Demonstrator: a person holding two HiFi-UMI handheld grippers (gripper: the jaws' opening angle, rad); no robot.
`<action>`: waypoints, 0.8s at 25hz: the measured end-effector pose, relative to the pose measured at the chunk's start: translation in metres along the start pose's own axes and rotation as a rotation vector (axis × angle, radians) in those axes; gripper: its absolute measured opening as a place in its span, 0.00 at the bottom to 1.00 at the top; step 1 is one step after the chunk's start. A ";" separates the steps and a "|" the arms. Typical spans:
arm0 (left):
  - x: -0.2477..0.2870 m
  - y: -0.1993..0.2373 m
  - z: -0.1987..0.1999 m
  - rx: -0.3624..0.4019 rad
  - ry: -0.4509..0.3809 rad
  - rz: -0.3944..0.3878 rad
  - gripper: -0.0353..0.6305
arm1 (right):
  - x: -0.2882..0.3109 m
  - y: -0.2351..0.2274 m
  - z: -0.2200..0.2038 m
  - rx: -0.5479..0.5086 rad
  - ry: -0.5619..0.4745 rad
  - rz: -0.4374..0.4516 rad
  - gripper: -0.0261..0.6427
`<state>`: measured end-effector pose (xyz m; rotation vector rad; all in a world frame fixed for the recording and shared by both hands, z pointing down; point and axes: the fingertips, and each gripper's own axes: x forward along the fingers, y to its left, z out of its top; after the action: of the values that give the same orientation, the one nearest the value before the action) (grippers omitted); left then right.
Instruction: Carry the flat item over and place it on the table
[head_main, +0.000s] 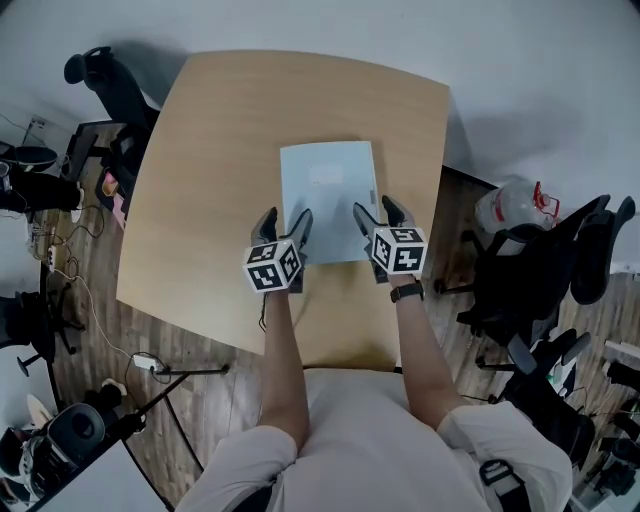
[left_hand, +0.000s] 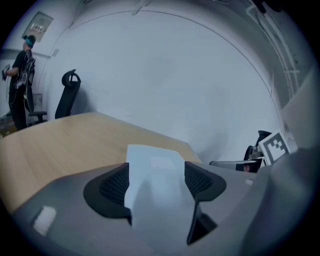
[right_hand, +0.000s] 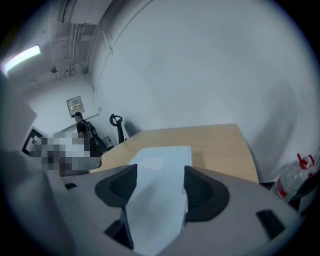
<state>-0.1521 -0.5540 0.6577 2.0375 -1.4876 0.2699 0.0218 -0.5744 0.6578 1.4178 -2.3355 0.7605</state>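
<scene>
I read the left gripper (head_main: 285, 218) and right gripper (head_main: 375, 207) as parted, clasping nothing, astride the near corners of the pale flat item (head_main: 328, 190), apparently released flat on the table (head_main: 215, 150).

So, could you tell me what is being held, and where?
Nothing: left claw and right claw stand open over the near corners of the folder.

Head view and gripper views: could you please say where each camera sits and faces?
Head view: on the head, steeply down at table, folder, forearms, left gripper, right gripper.
Left gripper view: on that gripper, along its parted fingers, towards the wall.
Right gripper view: likewise, its own fingers showing.
All share the folder.
</scene>
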 end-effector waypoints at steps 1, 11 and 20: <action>-0.006 -0.005 0.006 0.030 -0.016 0.009 0.58 | -0.007 0.005 0.007 -0.012 -0.018 0.001 0.46; -0.072 -0.057 0.064 0.151 -0.207 0.030 0.53 | -0.080 0.041 0.072 -0.104 -0.216 0.037 0.46; -0.130 -0.100 0.092 0.231 -0.332 0.051 0.43 | -0.156 0.072 0.116 -0.179 -0.393 0.052 0.30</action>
<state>-0.1229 -0.4832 0.4860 2.3160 -1.7795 0.1311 0.0323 -0.5021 0.4634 1.5435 -2.6583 0.2907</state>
